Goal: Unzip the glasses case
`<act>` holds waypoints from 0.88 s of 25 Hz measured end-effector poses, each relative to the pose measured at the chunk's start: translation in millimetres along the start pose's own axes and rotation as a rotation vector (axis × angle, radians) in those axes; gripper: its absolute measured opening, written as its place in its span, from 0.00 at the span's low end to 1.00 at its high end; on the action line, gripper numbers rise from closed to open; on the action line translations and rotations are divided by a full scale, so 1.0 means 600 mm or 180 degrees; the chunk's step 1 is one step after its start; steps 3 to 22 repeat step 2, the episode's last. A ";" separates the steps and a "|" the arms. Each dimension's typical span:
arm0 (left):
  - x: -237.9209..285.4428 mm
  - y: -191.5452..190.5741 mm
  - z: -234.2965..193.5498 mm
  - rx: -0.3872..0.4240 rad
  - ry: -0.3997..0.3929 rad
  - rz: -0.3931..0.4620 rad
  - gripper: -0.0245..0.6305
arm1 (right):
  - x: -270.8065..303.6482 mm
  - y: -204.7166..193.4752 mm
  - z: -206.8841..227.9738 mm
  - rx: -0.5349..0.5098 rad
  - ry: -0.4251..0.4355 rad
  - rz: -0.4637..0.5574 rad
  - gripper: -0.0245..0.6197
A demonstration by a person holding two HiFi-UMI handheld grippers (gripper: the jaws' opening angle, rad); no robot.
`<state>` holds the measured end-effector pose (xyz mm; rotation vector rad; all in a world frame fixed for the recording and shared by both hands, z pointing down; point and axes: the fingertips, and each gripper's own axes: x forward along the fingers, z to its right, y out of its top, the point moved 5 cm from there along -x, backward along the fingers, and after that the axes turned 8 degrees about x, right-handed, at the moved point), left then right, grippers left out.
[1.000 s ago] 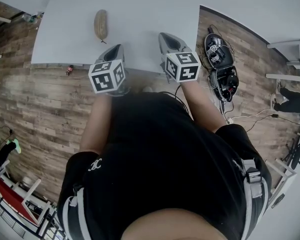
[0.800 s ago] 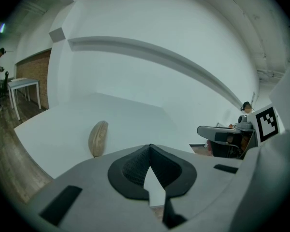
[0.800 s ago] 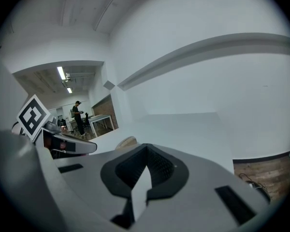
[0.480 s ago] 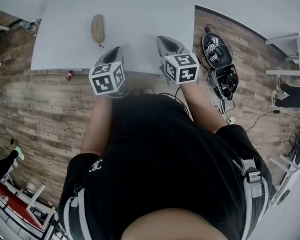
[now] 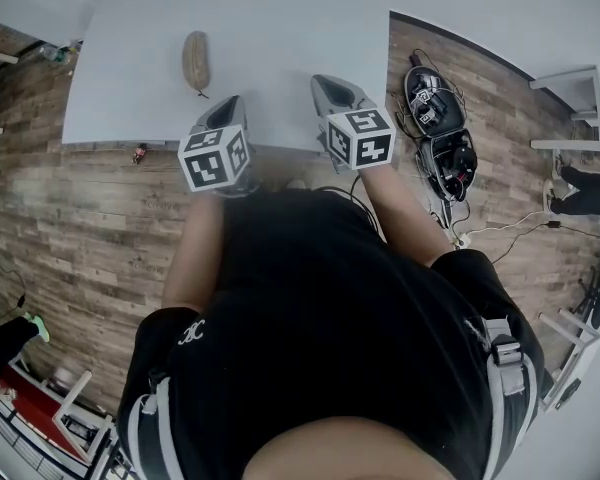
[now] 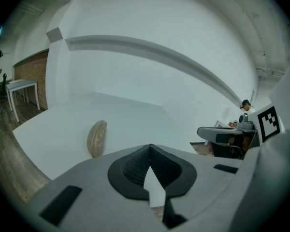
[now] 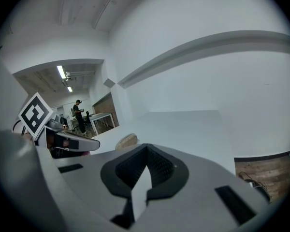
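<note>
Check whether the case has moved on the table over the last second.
No. The case lies as far from the table's near edge and left corner as before. Both shifted together in the head view, so only the camera moved.

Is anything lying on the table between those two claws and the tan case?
Nothing visible does. Only bare white table lies between the glasses case and the left gripper and right gripper, both shut and empty.

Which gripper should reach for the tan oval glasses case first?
Left. The left gripper sits nearer the tan oval glasses case; the right gripper is farther off. Both are shut, empty.
</note>
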<state>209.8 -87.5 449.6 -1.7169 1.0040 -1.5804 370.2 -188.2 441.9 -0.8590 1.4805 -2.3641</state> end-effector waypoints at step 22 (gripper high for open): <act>0.000 0.001 0.000 0.0004 -0.0005 -0.0006 0.04 | 0.000 0.000 0.000 0.0000 -0.0002 -0.0007 0.06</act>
